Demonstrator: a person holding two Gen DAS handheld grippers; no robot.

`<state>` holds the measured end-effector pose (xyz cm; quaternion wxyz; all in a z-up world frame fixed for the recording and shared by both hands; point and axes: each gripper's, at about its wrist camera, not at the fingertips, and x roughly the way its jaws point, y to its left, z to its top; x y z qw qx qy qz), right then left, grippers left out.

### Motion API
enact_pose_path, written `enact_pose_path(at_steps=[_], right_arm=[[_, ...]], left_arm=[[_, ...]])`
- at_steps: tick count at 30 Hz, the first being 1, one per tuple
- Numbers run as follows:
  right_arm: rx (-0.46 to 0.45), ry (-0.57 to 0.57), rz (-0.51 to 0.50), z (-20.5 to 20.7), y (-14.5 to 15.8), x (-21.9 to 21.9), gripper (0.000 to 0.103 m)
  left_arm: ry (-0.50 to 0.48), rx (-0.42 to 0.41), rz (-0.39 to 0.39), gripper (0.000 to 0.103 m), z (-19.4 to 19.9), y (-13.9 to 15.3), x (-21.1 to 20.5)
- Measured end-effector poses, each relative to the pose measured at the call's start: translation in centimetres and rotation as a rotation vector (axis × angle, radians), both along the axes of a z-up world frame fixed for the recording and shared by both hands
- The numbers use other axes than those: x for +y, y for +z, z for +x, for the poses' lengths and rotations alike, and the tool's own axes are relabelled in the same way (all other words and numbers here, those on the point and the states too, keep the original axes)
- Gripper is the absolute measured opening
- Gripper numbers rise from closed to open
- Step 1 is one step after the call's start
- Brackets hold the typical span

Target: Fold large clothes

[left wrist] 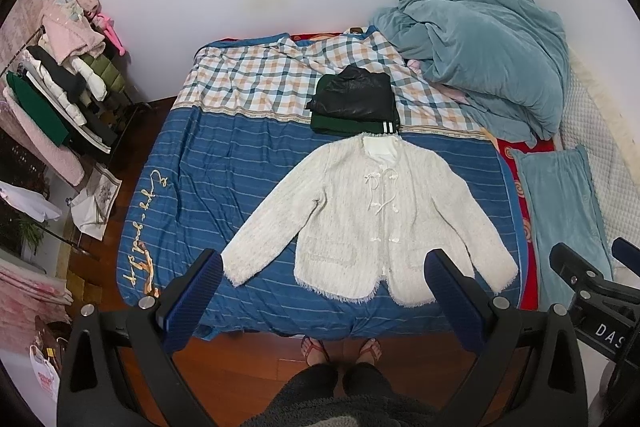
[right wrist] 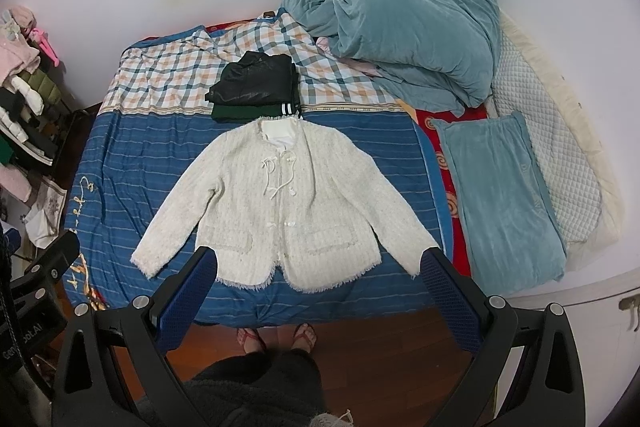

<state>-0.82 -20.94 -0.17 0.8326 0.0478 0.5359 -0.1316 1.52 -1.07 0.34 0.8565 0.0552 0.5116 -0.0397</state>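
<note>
both grippers, left gripper (left wrist: 324,283) and right gripper (right wrist: 320,279), gape wide, empty; white jacket (left wrist: 372,211) flat, unfolded; folded pile (left wrist: 354,101) at twelve o'clock.

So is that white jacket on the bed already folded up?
No, the white jacket lies flat and spread open on the blue bedspread, both sleeves stretched out to the sides.

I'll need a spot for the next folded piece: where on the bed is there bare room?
The blue striped cover left of the white jacket is free. The checked band left of the folded dark stack too. The right side is crowded by the teal duvet and teal pillow.
</note>
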Motion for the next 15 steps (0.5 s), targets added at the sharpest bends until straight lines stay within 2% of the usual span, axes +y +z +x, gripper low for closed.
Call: enact_pose_path(at_steps=[15], right_arm=[[-0.006, 0.003, -0.005, -0.8, -0.06, 0.58, 0.102]], left_arm=[[0.002, -0.001, -0.009, 0.103, -0.35, 0.09, 0.32]])
